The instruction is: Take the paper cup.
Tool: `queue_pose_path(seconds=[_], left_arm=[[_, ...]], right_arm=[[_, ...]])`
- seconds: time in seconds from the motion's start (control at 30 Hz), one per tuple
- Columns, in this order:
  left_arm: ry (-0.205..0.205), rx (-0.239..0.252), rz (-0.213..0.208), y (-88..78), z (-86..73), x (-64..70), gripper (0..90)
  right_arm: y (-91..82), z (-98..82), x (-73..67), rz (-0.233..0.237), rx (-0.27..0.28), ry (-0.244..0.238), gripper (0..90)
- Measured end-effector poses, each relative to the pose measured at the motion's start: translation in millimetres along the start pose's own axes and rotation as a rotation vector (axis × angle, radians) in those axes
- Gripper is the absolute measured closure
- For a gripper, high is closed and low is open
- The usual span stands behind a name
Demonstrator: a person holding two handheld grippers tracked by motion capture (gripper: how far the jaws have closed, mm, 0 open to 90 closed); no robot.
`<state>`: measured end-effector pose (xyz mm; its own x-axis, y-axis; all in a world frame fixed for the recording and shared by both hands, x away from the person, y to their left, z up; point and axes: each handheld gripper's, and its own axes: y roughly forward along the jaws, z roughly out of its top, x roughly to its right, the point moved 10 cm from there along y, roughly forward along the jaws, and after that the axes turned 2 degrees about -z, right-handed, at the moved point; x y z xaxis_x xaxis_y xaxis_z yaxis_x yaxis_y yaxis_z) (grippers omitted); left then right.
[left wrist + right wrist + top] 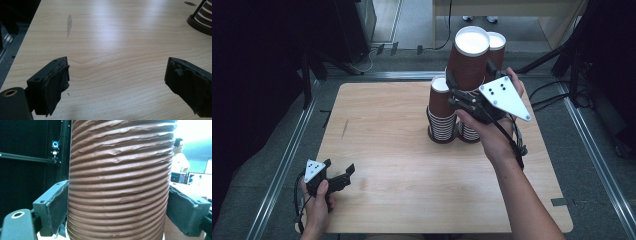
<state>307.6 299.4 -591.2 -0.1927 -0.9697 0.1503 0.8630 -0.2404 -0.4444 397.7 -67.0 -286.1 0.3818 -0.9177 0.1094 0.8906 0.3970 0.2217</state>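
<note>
My right gripper [469, 75] is shut on a brown ribbed paper cup [469, 55], held upright in the air over the far middle of the wooden table [402, 150]. In the right gripper view the cup [120, 182] stands between both pads [56, 205], touching each. Below it stand two stacks of the same cups: a left stack [441, 112] and a right stack [469, 131]. Another cup rim [497, 42] shows just behind the held cup; its lower part is hidden. My left gripper [339, 177] rests open at the front left, with nothing between its jaws [117, 77].
The foot of a cup stack [200, 21] sits at the far right in the left gripper view. A dark smear [344, 129] marks the table's left part. Metal rails [287, 155] run along both sides of the table. A person [180, 157] and monitors stand in the background.
</note>
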Motion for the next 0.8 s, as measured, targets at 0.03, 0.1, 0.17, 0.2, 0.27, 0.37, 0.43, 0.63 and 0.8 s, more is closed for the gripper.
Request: queue_pose_path(seconds=[0.03, 0.1, 0.17, 0.2, 0.27, 0.37, 0.43, 0.63, 0.8], left_arm=[[-0.004, 0.01, -0.003, 0.2, 2.3, 1.5, 5.7], [0.003, 0.016, -0.002, 0.7, 4.7, 4.0, 5.7], [0.006, 0.023, -0.005, 1.4, 7.2, 8.0, 5.7], [0.01, 0.028, -0.008, 1.8, 8.7, 10.2, 5.7], [0.016, 0.035, -0.014, 2.2, 12.3, 14.9, 5.7], [0.017, 0.052, -0.02, 3.0, 20.5, 21.4, 5.7], [0.023, 0.061, -0.019, 3.1, 26.5, 25.3, 5.7], [0.047, 0.082, -0.023, 4.9, 42.9, 38.8, 6.9], [0.064, 0.087, -0.06, 8.2, 52.7, 56.9, 7.9]], right_arm=[[-2.1, -2.5, -0.1, 0.001, -0.001, -0.001, 12.1], [-8.0, -10.3, -0.2, 0.004, -0.012, 0.002, 12.2], [-11.9, -16.4, -0.6, 0.009, -0.021, 0.009, 12.2], [-13.9, -19.5, -0.6, 0.01, -0.025, 0.01, 12.2], [-18.5, -25.6, -0.7, 0.014, -0.033, 0.019, 12.2], [-26.3, -34.0, -0.3, 0.017, -0.043, 0.025, 12.1], [-31.6, -40.3, -0.8, 0.018, -0.05, 0.03, 12.1], [-47.3, -65.8, -9.4, 0.041, -0.088, -0.001, 12.1], [-57.9, -85.6, -11.7, 0.041, -0.114, 0.006, 12.1]])
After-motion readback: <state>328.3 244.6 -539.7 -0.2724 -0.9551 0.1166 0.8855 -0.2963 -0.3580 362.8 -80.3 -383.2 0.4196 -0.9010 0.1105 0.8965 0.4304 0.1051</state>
